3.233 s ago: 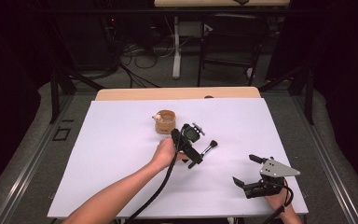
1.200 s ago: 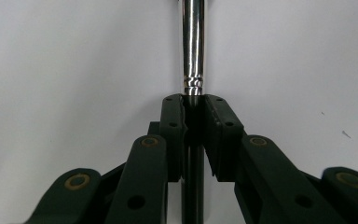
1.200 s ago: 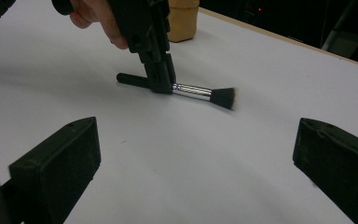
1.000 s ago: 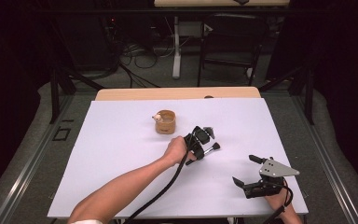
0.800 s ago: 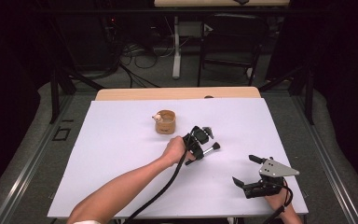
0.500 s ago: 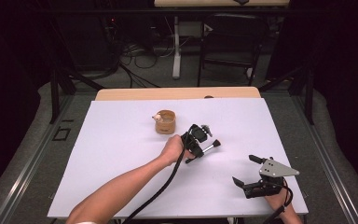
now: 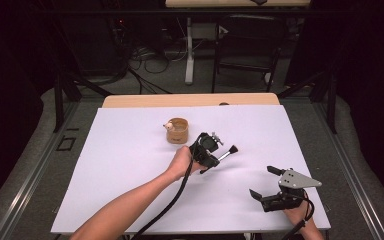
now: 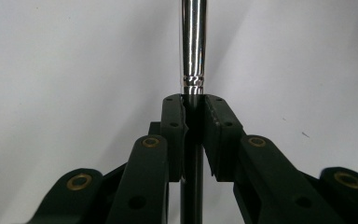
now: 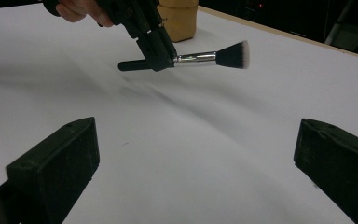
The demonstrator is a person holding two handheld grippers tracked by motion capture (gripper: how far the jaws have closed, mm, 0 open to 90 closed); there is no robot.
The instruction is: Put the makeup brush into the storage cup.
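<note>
A makeup brush with a black handle, silver ferrule and dark bristles hangs level above the white table. My left gripper is shut on its handle just behind the ferrule. In the left gripper view the gripper has both pads tight against the handle. The right gripper view shows the brush held off the surface by the left gripper. My right gripper rests near the front right of the table, jaws wide open and empty.
A tan cup stands behind the left hand, with a small pale thing at its rim; the right gripper view has the cup just behind the brush. A wooden table edge lies beyond the white sheet.
My left gripper has drifted a little left and up with the brush in it. The right gripper has stayed put.
</note>
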